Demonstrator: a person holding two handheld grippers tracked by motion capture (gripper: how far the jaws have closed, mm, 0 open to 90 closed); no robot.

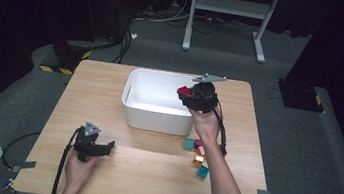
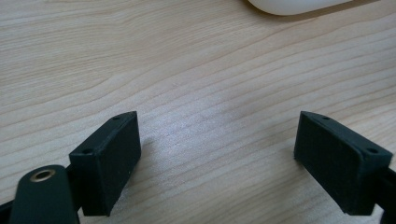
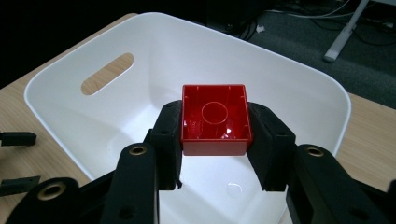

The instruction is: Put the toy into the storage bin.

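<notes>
High view, one bin (image 1: 134,103), right claw (image 1: 187,92) gripping one red block (image 1: 183,89) (four blocks (image 1: 197,156) beside), left claw (image 1: 110,146) open.

Small coloured blocks (image 1: 197,157), perhaps four, cluster on the wooden table (image 1: 149,175); a white stand (image 1: 230,6) behind.

white bin (image 2: 299,4) cut off by top edge

We see red block (image 3: 214,120): glossy moulded plastic, hollow underside catching glare. We note white bin (image 3: 299,79): smooth plastic, soft sheen. Tabletop (image 2: 196,70): pale wood grain, matt. Right gripper (image 3: 214,140), left gripper (image 2: 217,158): matt black plastic, brass-look inserts.
</notes>
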